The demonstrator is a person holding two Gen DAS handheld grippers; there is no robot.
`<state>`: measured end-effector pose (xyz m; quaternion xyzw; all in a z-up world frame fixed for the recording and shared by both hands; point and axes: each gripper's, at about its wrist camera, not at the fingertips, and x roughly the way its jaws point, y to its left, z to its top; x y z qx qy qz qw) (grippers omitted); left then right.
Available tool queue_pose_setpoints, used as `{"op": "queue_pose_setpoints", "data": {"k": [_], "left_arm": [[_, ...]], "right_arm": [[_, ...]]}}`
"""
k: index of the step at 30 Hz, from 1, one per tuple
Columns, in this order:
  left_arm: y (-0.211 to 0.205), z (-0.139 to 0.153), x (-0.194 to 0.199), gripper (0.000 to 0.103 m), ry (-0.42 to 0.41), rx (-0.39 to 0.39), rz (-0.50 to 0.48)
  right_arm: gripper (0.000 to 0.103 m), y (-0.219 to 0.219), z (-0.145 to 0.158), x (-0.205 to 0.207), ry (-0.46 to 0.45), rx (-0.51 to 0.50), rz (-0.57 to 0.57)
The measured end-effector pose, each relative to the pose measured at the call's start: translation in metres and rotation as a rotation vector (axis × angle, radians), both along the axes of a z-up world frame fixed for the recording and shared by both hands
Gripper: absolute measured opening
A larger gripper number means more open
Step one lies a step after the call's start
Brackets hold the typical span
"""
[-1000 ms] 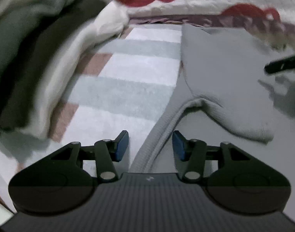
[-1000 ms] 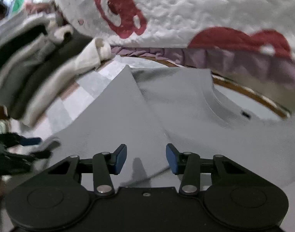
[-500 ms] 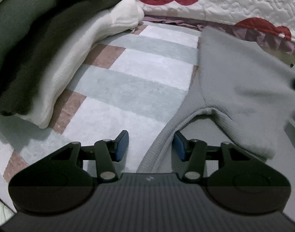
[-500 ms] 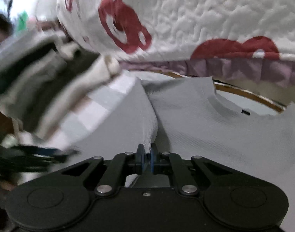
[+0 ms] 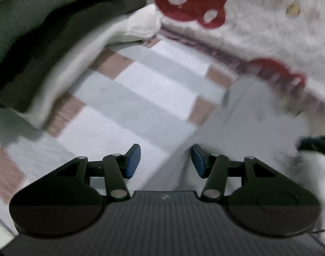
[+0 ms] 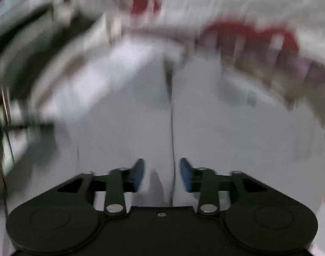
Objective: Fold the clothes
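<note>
A light grey garment point(image 5: 247, 128) lies spread on the striped rug, blurred in both views. My left gripper point(image 5: 165, 160) hovers open over the garment's left edge, and that edge runs beneath the gap between its blue pads without touching them. A dark tip of the other gripper point(image 5: 316, 144) shows at the right. In the right wrist view the grey garment point(image 6: 205, 117) fills the middle, with a straight crease running toward me. My right gripper point(image 6: 162, 175) has its jaws opening above that crease, and nothing is pressed between the pads.
A stack of folded clothes point(image 5: 45, 42), dark green, black and cream, stands at the left on the striped rug point(image 5: 141, 89). A white quilt with a red bear print point(image 5: 190, 0) hangs along the back. The same stack point(image 6: 23, 32) blurs at the left.
My right gripper pinched a fold of the grey garment half a second ago and has let it go; the fabric now lies flat. The left gripper rolled and rose slightly, still open.
</note>
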<state>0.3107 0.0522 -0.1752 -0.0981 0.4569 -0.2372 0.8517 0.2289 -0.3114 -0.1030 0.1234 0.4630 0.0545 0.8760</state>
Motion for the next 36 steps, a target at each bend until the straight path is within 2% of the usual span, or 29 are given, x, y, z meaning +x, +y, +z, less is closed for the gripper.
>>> {"op": "queue_pose_setpoints", "data": {"k": [2,4,5,6,7,8,10,11,14,15,16,17,19,20,22,25,27,28,29,31,32,34,36], "left_arm": [[0.002,0.0,0.0,0.055,0.055,-0.116,-0.008],[0.001,-0.007,-0.001,0.055,0.116,-0.217,-0.014],[0.0,-0.011,-0.002,0.056,0.136,-0.252,-0.013],[-0.001,-0.015,-0.002,0.056,0.15,-0.268,-0.012],[-0.003,-0.018,-0.002,0.056,0.16,-0.273,-0.012],[-0.004,-0.021,-0.003,0.057,0.166,-0.272,-0.015],[-0.007,-0.026,-0.004,0.057,0.177,-0.27,-0.021],[-0.008,-0.029,-0.004,0.058,0.186,-0.272,-0.025],[-0.014,-0.036,-0.003,0.058,0.22,-0.282,-0.061],[-0.017,-0.038,-0.004,0.058,0.219,-0.274,-0.072],[-0.021,-0.037,-0.006,0.058,0.196,-0.245,-0.081],[-0.026,-0.034,-0.008,0.056,0.161,-0.205,-0.087],[-0.04,-0.025,-0.016,0.056,0.029,-0.057,-0.106],[-0.046,-0.023,-0.019,0.056,-0.017,-0.003,-0.121],[-0.05,-0.024,-0.021,0.056,-0.044,0.022,-0.133],[-0.047,-0.024,-0.018,0.058,-0.017,-0.01,-0.116],[-0.039,-0.025,-0.012,0.058,0.02,-0.06,-0.091],[-0.037,-0.026,-0.011,0.058,0.03,-0.074,-0.085],[-0.035,-0.026,-0.01,0.058,0.034,-0.079,-0.085],[-0.036,-0.026,-0.01,0.058,0.035,-0.069,-0.087],[-0.037,-0.025,-0.01,0.058,0.032,-0.059,-0.087],[-0.042,-0.024,-0.011,0.058,0.02,-0.026,-0.094],[-0.049,-0.022,-0.014,0.058,-0.001,0.025,-0.112]], "right_arm": [[0.049,-0.013,0.013,0.019,-0.082,0.101,-0.054],[0.049,-0.021,0.016,0.05,-0.108,0.192,-0.086],[0.051,-0.021,0.016,0.067,-0.108,0.202,-0.084],[0.054,-0.02,0.015,0.082,-0.103,0.19,-0.092],[0.062,-0.019,0.013,0.097,-0.098,0.177,-0.1],[0.066,-0.018,0.009,0.109,-0.089,0.162,-0.127],[0.066,-0.023,-0.003,0.124,-0.055,0.171,-0.179],[0.066,-0.025,-0.011,0.135,-0.03,0.2,-0.199],[0.065,-0.035,-0.046,0.157,0.11,0.39,-0.193],[0.063,-0.037,-0.057,0.162,0.143,0.46,-0.178],[0.052,-0.035,-0.061,0.161,0.126,0.508,-0.141],[0.035,-0.034,-0.064,0.161,0.107,0.553,-0.105],[0.015,-0.033,-0.056,0.16,0.005,0.515,-0.094],[0.014,-0.032,-0.052,0.159,-0.046,0.496,-0.088],[0.014,-0.031,-0.044,0.158,-0.145,0.455,-0.077],[0.014,-0.03,-0.041,0.168,-0.15,0.361,-0.07],[0.017,-0.022,-0.04,0.175,-0.127,0.255,-0.037],[0.024,-0.02,-0.041,0.179,-0.099,0.216,-0.023],[0.034,-0.019,-0.041,0.182,-0.072,0.177,-0.011],[0.057,-0.033,-0.042,0.181,-0.031,0.139,-0.066],[0.058,-0.041,-0.043,0.181,-0.013,0.122,-0.094],[0.058,-0.068,-0.035,0.166,-0.032,0.198,-0.204],[0.058,-0.098,-0.026,0.139,-0.059,0.344,-0.318]]}}
